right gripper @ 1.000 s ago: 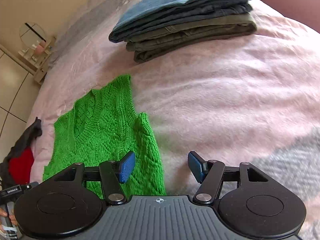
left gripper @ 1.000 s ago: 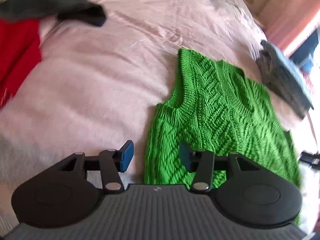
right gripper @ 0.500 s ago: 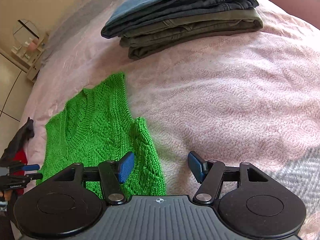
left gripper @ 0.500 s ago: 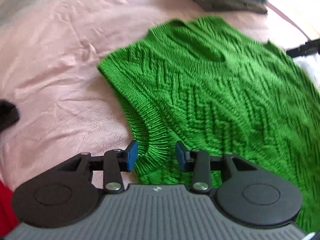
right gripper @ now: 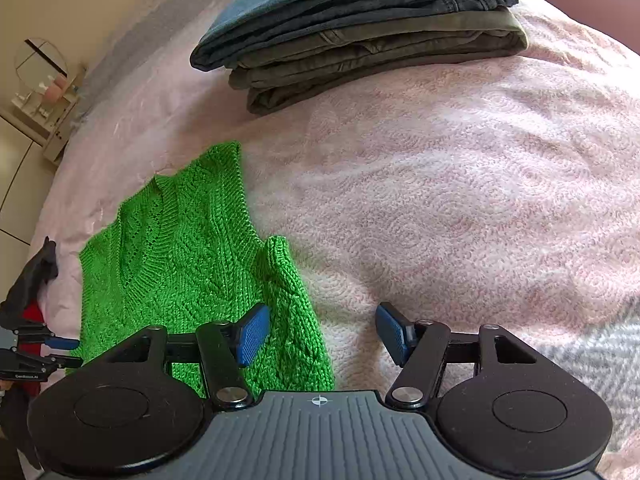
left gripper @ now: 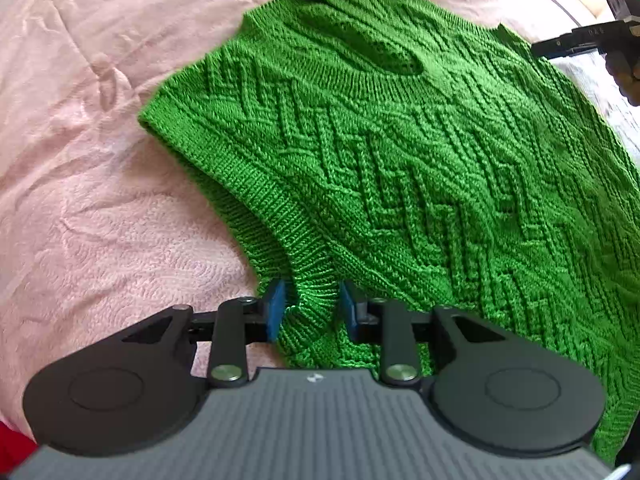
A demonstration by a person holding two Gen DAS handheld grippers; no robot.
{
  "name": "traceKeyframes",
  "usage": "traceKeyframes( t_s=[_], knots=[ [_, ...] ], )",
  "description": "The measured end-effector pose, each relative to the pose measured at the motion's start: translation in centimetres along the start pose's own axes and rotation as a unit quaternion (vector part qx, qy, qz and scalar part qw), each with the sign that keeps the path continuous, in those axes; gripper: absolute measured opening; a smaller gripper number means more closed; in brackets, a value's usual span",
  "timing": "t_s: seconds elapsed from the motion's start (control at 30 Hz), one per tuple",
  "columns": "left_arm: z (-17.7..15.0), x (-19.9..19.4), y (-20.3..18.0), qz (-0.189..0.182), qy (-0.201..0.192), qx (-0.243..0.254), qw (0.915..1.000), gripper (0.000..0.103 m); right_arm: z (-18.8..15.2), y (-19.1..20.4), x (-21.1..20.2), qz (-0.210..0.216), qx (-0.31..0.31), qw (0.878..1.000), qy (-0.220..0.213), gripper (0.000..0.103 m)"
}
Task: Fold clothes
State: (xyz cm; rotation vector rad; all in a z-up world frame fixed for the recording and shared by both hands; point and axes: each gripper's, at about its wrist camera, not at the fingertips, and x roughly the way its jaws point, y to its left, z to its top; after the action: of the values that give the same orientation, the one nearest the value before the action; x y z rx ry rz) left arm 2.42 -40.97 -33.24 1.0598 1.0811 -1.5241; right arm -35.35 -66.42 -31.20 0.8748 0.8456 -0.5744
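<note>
Pink bedspread (right gripper: 460,184) held a green vest (left gripper: 400,168); left gripper (left gripper: 310,308) straddled its armhole edge, not clamped; right gripper (right gripper: 320,332) gaped wide.

Left gripper (left gripper: 310,312): black linkage arms, 2 blue ribbed pads, 2 silver screws, ribbed grey body with a small white mark.
Right gripper (right gripper: 322,336): same black build, blue pads, silver screws, crosshair mark.

Knitted vest (left gripper: 400,168): bright green, chevron cable pattern, ribbed edges. Bedspread (right gripper: 460,200): pale pink, swirled texture; grey herringbone patch at corner. Folded stack (right gripper: 360,28): blue-grey denim above olive trousers. Hand-held gripper pads (right gripper: 254,334): blue; bodies black. Red garment (left gripper: 12,452) at edge.
</note>
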Motion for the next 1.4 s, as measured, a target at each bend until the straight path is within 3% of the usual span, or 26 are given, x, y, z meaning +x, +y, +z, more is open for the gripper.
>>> traceKeyframes(
  t_s=[0.03,0.07,0.23,0.37,0.43,0.6,0.73,0.9,0.97,1.03,1.13,1.17,1.2,1.27,1.33,1.4],
  knots=[
    [0.1,0.0,0.1,-0.001,0.003,0.001,1.0000,0.008,0.0,0.1,0.1,-0.001,-0.003,1.000,0.001,0.063],
    [0.1,-0.1,0.1,-0.001,0.002,0.005,1.0000,0.005,0.0,0.2,0.2,-0.003,-0.007,1.000,0.002,0.063],
    [-0.9,-2.1,-0.6,0.028,-0.027,0.005,0.9992,0.002,0.0,0.5,0.4,-0.010,-0.020,1.000,0.005,0.063],
    [-2.9,-3.6,1.1,0.068,-0.049,-0.071,0.9939,0.003,-0.2,0.8,0.6,-0.016,-0.034,0.999,0.004,0.063],
    [-3.5,-2.5,1.8,0.065,-0.050,-0.109,0.9905,0.003,-0.2,1.1,0.7,-0.021,-0.041,0.999,0.003,0.063],
    [-2.7,-0.5,0.6,0.089,-0.048,-0.117,0.9880,0.004,0.0,1.9,0.4,-0.031,-0.066,0.997,0.008,0.063],
    [-2.3,-1.7,1.0,0.080,-0.058,-0.150,0.9837,0.016,0.9,2.5,-0.2,-0.027,-0.072,0.997,-0.003,0.063],
    [-1.4,-3.5,2.6,0.050,-0.111,-0.231,0.9654,0.029,2.3,3.5,0.9,-0.006,-0.088,0.996,-0.005,0.063],
    [-0.7,-2.9,3.2,0.041,-0.114,-0.250,0.9606,0.039,2.6,3.8,1.9,-0.005,-0.100,0.995,0.000,0.063],
    [-0.2,-2.0,3.7,0.033,-0.110,-0.267,0.9569,0.039,2.8,4.2,2.8,-0.004,-0.111,0.994,0.003,0.063],
    [-0.1,0.0,4.1,0.004,-0.102,-0.292,0.9510,0.033,3.3,4.1,4.1,0.011,-0.115,0.993,0.010,0.063],
    [-0.2,0.4,4.0,-0.003,-0.104,-0.297,0.9492,0.016,3.4,4.0,4.5,0.017,-0.113,0.993,0.014,0.063],
    [-0.3,0.7,4.0,-0.010,-0.107,-0.302,0.9474,0.009,3.4,3.9,4.8,0.024,-0.112,0.993,0.018,0.062],
    [-0.5,0.5,3.7,0.006,-0.118,-0.299,0.9469,0.003,3.5,4.2,5.1,0.033,-0.122,0.992,0.024,0.007],
    [-0.9,-0.5,3.2,0.035,-0.138,-0.281,0.9492,0.002,3.4,4.3,5.1,0.028,-0.135,0.990,0.021,0.007],
    [-1.9,-0.8,3.8,0.088,-0.133,-0.287,0.9447,0.000,3.3,4.2,5.0,0.016,-0.144,0.989,0.012,0.007]
  ],
)
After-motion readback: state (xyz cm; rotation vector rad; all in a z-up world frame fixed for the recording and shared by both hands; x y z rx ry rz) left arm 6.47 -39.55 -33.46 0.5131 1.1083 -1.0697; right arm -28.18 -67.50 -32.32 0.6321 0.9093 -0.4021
